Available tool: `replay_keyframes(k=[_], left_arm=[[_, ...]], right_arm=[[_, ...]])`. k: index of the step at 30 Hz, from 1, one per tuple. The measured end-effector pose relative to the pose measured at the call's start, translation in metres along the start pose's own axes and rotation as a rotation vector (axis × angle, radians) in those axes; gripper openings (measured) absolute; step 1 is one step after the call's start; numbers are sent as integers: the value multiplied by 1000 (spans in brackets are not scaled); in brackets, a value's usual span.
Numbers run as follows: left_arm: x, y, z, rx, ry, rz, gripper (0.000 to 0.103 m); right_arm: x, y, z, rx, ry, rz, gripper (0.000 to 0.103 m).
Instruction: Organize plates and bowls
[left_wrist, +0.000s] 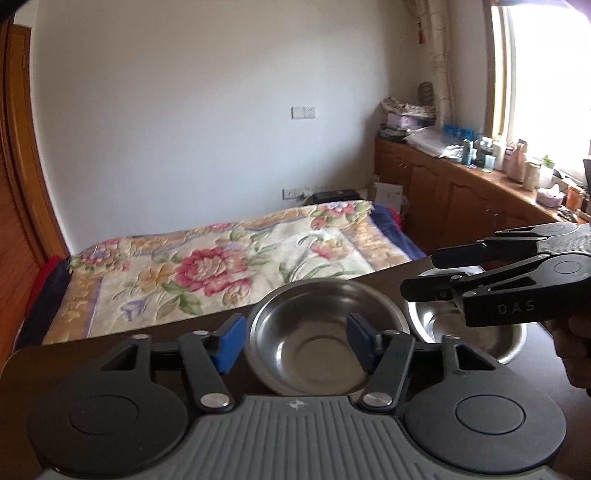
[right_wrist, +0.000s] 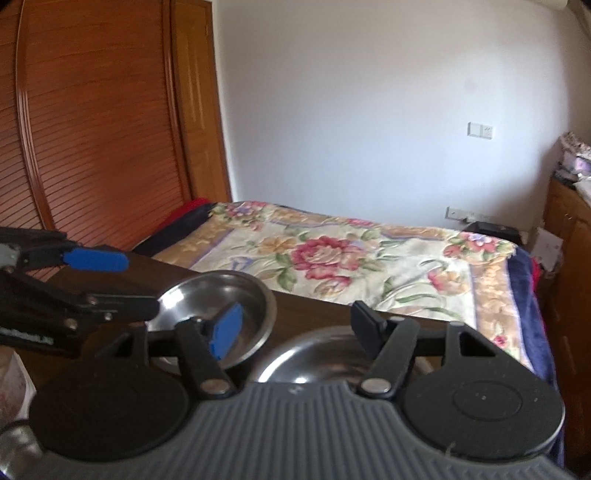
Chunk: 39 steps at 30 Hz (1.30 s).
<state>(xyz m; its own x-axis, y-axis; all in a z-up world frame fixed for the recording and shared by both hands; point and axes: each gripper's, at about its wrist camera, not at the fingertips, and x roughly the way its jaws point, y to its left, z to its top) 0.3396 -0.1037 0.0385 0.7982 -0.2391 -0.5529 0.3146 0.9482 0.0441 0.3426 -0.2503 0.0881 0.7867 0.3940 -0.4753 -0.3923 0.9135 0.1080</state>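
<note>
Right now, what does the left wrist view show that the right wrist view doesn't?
Only the left wrist view: the window and the cluttered wooden counter. Only the right wrist view: the louvred wooden door. Both: the shallow steel dish beside the deeper steel bowl on the dark table, the floral bedspread, and open left gripper and right gripper.

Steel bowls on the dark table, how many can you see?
2. One shallow steel bowl sits in front of the left tongs; a deeper steel bowl sits beside it, under the right tongs. Others may be out of view.
</note>
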Motion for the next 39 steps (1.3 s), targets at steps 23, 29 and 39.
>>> replay_keyframes(k=[23, 29, 39], left_arm=[[38, 25, -17, -48, 131, 1, 52], [19, 22, -13, -56, 101, -16, 48], [-32, 9, -10, -52, 11, -28, 48]], right_arm=[[51, 32, 2, -95, 157, 30, 22], [48, 31, 0, -84, 133, 4, 16], [11, 39, 8, -50, 19, -24, 13]])
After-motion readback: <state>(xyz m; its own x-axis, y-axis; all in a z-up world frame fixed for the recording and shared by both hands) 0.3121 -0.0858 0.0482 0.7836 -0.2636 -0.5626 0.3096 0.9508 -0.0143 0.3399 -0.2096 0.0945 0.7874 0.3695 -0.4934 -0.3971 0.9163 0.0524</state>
